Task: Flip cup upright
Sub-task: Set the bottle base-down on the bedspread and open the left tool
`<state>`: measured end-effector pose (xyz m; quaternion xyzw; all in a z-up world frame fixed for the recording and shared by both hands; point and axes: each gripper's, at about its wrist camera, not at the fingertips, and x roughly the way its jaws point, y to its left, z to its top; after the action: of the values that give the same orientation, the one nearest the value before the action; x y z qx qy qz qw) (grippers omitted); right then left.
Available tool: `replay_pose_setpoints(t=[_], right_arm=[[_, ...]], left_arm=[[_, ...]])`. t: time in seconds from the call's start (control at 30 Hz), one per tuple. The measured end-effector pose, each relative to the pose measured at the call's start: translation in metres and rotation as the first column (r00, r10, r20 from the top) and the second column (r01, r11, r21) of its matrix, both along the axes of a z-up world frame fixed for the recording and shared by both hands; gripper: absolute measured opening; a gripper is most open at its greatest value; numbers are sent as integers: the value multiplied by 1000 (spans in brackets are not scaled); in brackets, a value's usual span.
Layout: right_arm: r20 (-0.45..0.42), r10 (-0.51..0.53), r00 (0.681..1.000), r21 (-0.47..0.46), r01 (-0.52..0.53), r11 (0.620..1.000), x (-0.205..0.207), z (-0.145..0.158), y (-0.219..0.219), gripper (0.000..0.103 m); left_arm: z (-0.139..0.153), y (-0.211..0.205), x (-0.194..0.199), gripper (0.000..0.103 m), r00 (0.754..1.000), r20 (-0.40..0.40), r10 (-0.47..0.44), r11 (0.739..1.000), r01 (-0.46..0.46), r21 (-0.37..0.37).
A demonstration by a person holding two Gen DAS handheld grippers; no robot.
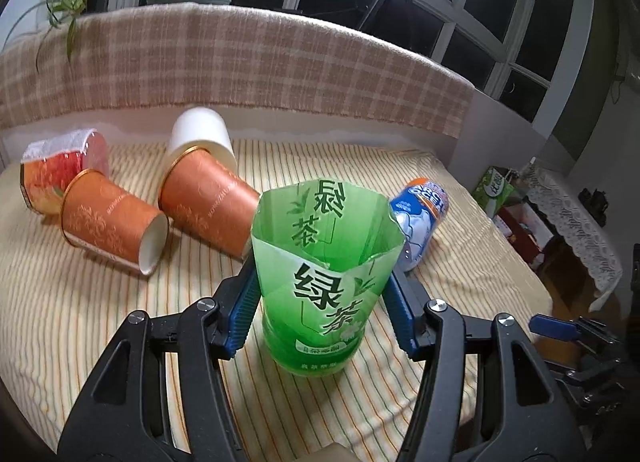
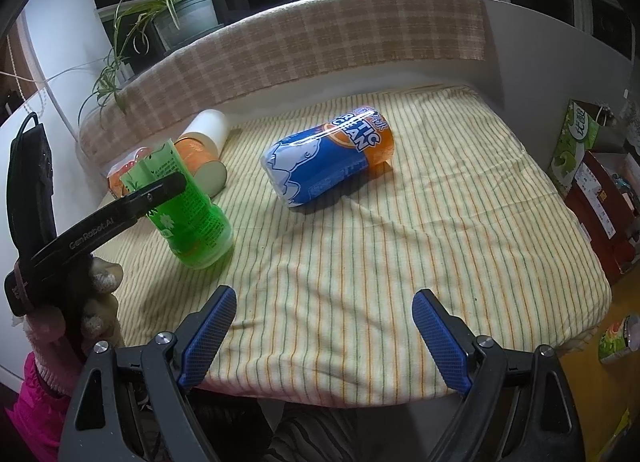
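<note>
A green cut-bottle cup (image 1: 325,274) with Chinese tea lettering stands upright on the striped cloth, mouth up. My left gripper (image 1: 323,298) is shut on the cup, its blue pads pressed on both sides. The same cup (image 2: 192,218) shows at the left of the right wrist view, held by the left gripper's black finger. My right gripper (image 2: 323,338) is open and empty above the near edge of the cloth. A blue and orange cup (image 2: 326,160) lies on its side mid-table; it also shows in the left wrist view (image 1: 420,218).
Two orange paper cups (image 1: 112,222) (image 1: 208,206) lie on their sides at the back left, with a white cup (image 1: 200,138) and a red-printed cup (image 1: 60,174). A plaid-covered ledge (image 1: 240,62) with a potted plant (image 2: 184,14) runs behind. Boxes (image 2: 592,166) stand to the right.
</note>
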<state>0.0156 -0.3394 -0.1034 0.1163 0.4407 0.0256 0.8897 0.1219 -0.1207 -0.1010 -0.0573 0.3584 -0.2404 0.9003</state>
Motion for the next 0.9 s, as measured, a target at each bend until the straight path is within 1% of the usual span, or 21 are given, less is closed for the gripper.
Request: replay_pose_setpoints(t=[0.17,0.27,0.3,0.37,0.67,0.9], right_arm=[[2,5,1000,-3,-5,1000,-2,1,3,91],[2,5,1000,-5,-5,1000,-4,2,3,91],[3,5,1000,-6,-5,1000,-5,2,3,91],[3,5,1000,-6,-5,1000,-4,2,3,91],[15,11,1000,-11,-11,1000,-5,5,8,91],[32,17,999,-20,-16,1000,-4,9,12,91]], left_arm=[[-4,0,-1,64,999,-42,-24,999,23,-25],[-7,-1,-2,71,998,-60,-30,999,28,-33],[-8,-1,-2,76,997,-64,-31,999,29,-33],[-9,0,-4,82,997,-73,-34,999,31,-41],[-11,12,-12,83,995,-97,-26,999,23,-31],[-7,21,-26,83,998,-66,-16,1000,17,8]])
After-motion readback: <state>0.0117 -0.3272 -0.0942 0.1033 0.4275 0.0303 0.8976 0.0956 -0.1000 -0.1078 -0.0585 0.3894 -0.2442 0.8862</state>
